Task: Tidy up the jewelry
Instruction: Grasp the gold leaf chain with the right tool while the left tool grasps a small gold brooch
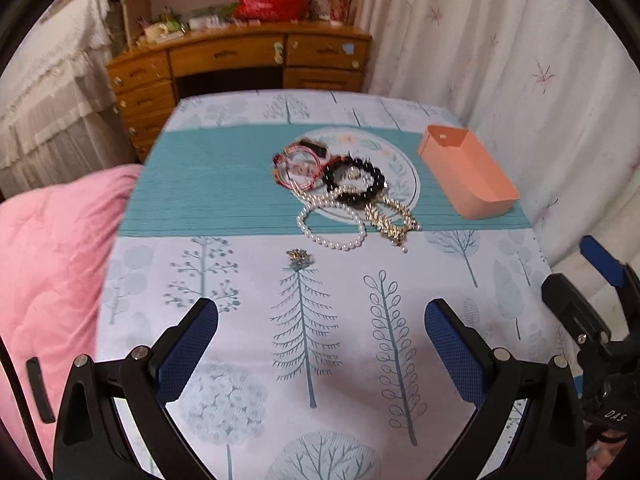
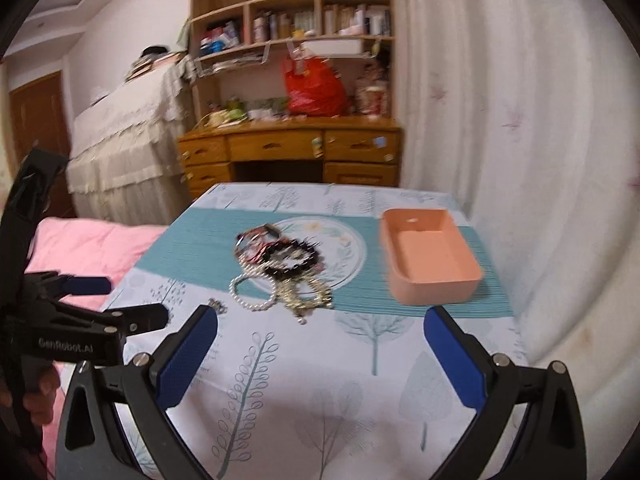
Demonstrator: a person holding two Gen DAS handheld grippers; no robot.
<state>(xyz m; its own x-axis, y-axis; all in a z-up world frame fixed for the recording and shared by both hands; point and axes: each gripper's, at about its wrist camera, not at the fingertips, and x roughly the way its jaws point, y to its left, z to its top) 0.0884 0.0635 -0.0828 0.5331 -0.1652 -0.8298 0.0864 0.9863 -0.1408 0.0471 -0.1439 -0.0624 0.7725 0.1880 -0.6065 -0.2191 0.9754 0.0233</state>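
Jewelry pile (image 1: 344, 196) sits mid-table on the teal band, partly over the round plate print: white pearl strand (image 1: 332, 232) nearest, black bead bracelet (image 1: 356, 180) on top, gold chain (image 1: 390, 220) to the right, pink bangles (image 1: 298, 168) at the back. Small charm (image 1: 298, 257) lies alone, nearer the camera than the pile. Peach bin (image 1: 466, 172) stands right of the pile, apart from it, open side up, likely the drop target. Left gripper (image 1: 320, 348) hovers over the tablecloth (image 1: 240, 340) short of the charm, jaws wide, nothing between them; looks staged for a first pick. Right gripper's tip shows at the right edge.

Right wrist view: right gripper (image 2: 320, 352) also has jaws wide and empty, aimed between the pile (image 2: 280, 268) and the bin (image 2: 432, 260). Bin interior is visible here and empty, so sorting has probably not started. Left gripper (image 2: 100, 300) sits at the left, a hand (image 2: 38, 396) on its grip. Charm (image 2: 216, 305) lies just past the left finger. Tangled strands may come up together on a pick.
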